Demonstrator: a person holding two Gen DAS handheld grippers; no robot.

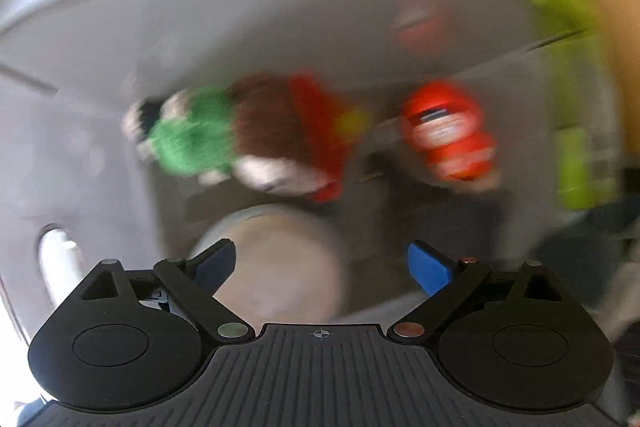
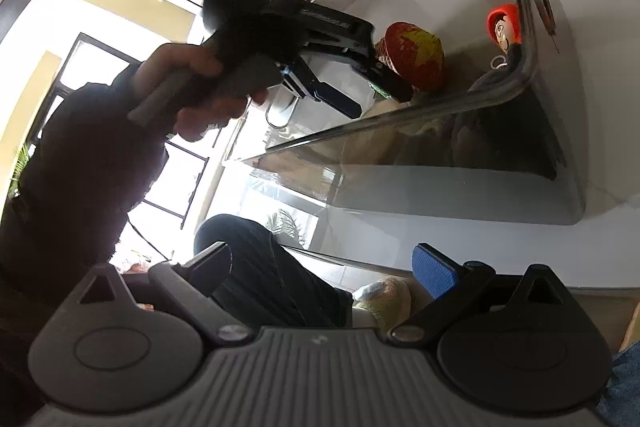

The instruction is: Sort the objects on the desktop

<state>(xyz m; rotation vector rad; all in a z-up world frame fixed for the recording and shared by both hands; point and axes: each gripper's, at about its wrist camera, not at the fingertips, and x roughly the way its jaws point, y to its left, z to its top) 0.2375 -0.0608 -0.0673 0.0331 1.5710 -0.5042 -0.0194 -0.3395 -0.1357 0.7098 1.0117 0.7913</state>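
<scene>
Left wrist view, blurred: left gripper (image 1: 320, 263) gaping, nothing between its pads, pointing down into the bin (image 1: 280, 7). Doll (image 1: 248, 135) lies on the bin floor beside a red toy (image 1: 448, 131); judged just dropped there for sorting.

Right wrist view: right gripper (image 2: 322, 267) open and empty, parked low outside the clear bin wall, leaving the left room to work.

No legible text anywhere. White label patch on red toy (image 1: 448, 131), left wrist view: motion-blurred, unreadable. Raised lettering along black body of left gripper (image 2: 356, 89), right wrist view: too dark and small to make out. Crosshair mark on gripper housing, left wrist view; faint small mark at same spot, right wrist view, unreadable.
</scene>
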